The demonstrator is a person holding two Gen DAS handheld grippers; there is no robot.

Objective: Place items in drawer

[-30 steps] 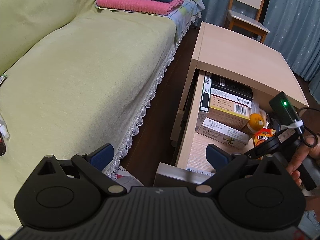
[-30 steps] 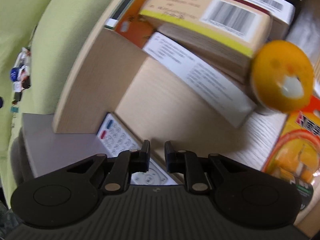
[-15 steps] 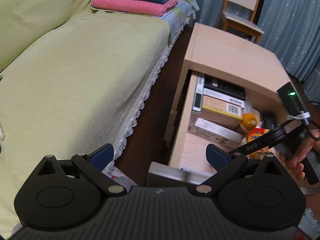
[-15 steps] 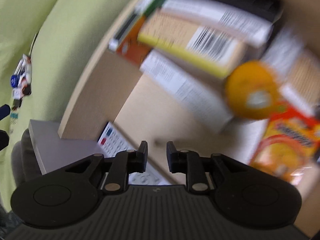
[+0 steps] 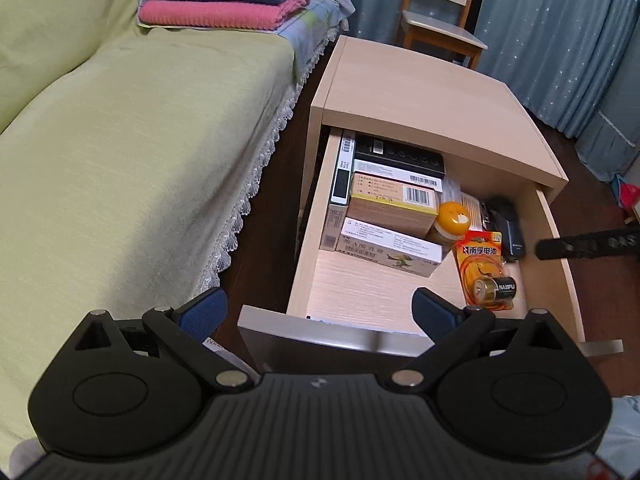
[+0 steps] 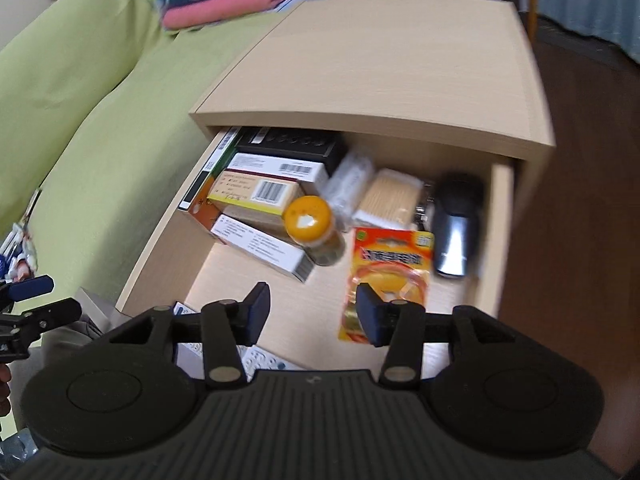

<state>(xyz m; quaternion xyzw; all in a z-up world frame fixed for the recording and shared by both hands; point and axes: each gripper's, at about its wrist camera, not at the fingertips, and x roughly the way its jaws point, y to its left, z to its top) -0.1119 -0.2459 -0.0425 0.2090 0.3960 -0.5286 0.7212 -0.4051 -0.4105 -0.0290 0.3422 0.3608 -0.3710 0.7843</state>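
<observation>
- The drawer [image 5: 558,240] of the pale wooden nightstand [image 5: 424,100] stands pulled out, with its grey front panel [image 5: 332,340] nearest the grippers.
- The left gripper [image 5: 320,308] hangs over that front panel, its blue-padded fingers [image 5: 204,312] spread wide and holding nothing.
- The right gripper [image 6: 312,310] hovers above the near end of the drawer, its fingers [image 6: 258,308] parted with a clear gap between them, also empty.
- In the left wrist view only a black bar [image 5: 588,244] of the right gripper pokes in from the right edge, beside the drawer's right wall.
- Boxes [image 5: 392,204] fill the back left part of the drawer, stacked and overlapping; a long white box [image 5: 390,248] lies in front of them.
- A small jar with an orange lid [image 5: 452,218] sits just right of the boxes.
- A yellow-and-red battery pack [image 5: 484,268] lies flat on the drawer floor in front of the jar, with one battery showing at its near end.
- A dark device [image 6: 456,228] rests along the right wall, and a packet of cotton swabs [image 6: 394,198] lies between it and the jar.
- A white remote with buttons [image 6: 256,360] lies at the near left corner, partly hidden under the right gripper.
- To the left is a bed with a green cover [image 5: 120,160], with folded towels [image 5: 224,0] stacked at its far end.
- A wooden chair [image 5: 440,20] stands behind the nightstand against blue curtains [image 5: 560,32].
</observation>
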